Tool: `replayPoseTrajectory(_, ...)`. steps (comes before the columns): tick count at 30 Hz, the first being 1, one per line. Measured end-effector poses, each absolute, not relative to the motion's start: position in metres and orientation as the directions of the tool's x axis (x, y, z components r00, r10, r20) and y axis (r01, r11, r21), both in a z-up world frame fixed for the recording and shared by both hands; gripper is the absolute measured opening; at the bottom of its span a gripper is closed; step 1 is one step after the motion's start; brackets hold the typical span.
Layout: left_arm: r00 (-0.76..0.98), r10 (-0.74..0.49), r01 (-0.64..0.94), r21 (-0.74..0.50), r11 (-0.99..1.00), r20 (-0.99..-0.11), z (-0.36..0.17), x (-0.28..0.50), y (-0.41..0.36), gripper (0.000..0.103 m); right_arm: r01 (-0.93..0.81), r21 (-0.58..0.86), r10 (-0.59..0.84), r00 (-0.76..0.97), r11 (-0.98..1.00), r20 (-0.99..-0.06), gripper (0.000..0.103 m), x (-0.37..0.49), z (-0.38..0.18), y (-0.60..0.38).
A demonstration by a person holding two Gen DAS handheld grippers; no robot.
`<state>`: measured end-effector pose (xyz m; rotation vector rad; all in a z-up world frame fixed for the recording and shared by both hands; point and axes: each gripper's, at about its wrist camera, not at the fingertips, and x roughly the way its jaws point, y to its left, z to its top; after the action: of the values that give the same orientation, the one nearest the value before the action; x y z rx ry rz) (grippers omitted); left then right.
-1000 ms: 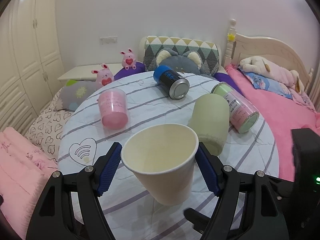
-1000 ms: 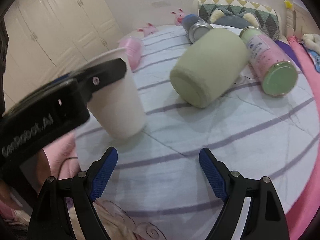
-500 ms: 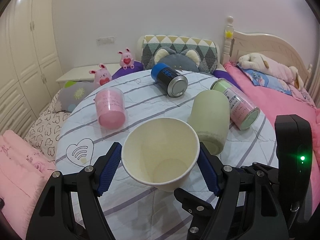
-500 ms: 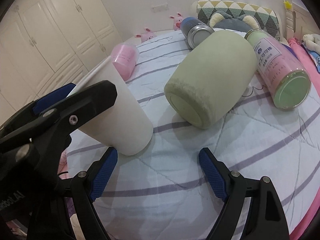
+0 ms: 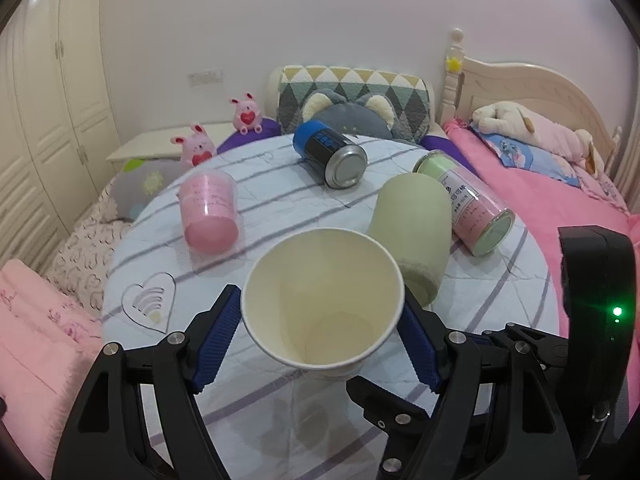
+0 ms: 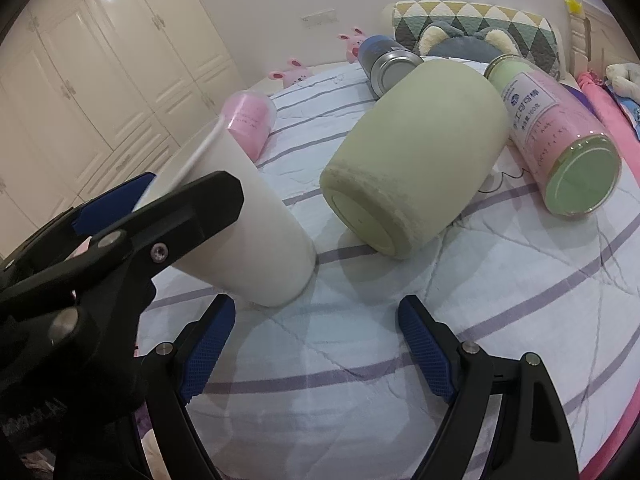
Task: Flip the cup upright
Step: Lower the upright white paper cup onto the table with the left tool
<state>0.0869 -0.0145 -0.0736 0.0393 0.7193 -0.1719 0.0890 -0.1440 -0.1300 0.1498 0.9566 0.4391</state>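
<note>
A cream paper cup (image 5: 324,300) stands mouth-up, leaning a little, with its base on the striped round table (image 5: 256,408). My left gripper (image 5: 322,336) is shut on the paper cup, blue pads against its rim on both sides. In the right wrist view the cup (image 6: 256,248) leans left with the left gripper's finger across it. My right gripper (image 6: 318,348) is open and empty just above the table, right of the cup's base; it shows in the left wrist view (image 5: 460,392) too.
A green cup (image 5: 412,232) lies on its side just behind the paper cup. A pink-and-green jar (image 5: 472,204), a blue can (image 5: 330,152) and a pink cup (image 5: 208,212) also lie on the table. A bed (image 5: 560,184) is at right, wardrobes at left.
The left gripper has risen and tipped down, so I see deeper into the paper cup. The right gripper has moved closer to the cup's base and the green cup.
</note>
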Motion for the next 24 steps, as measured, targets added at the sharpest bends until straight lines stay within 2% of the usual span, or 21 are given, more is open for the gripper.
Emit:
replayPoseTrajectory(10,0.73,-0.139,0.168,-0.021,0.986,-0.669,-0.078,0.085,-0.016,0.083,-0.264,0.289,0.387,0.505,0.92,-0.771,0.085,0.084,-0.127,-0.149)
replayPoseTrajectory(15,0.719,-0.141,0.172,-0.022,0.985,-0.68,-0.079,0.083,-0.015,0.09,-0.263,0.274,0.374,0.508,0.925,-0.776,0.085,0.083,-0.125,-0.147)
replayPoseTrajectory(17,0.714,-0.141,0.168,-0.028,0.985,-0.686,-0.077,0.082,-0.014,0.098,-0.262,0.268,0.369,0.508,0.927,-0.779,0.085,0.081,-0.125,-0.147)
replayPoseTrajectory(24,0.699,-0.153,0.154,-0.062,0.986,-0.699,-0.075,0.082,-0.009,0.098,-0.255,0.255,0.355,0.517,0.933,-0.779,0.085,0.077,-0.12,-0.148)
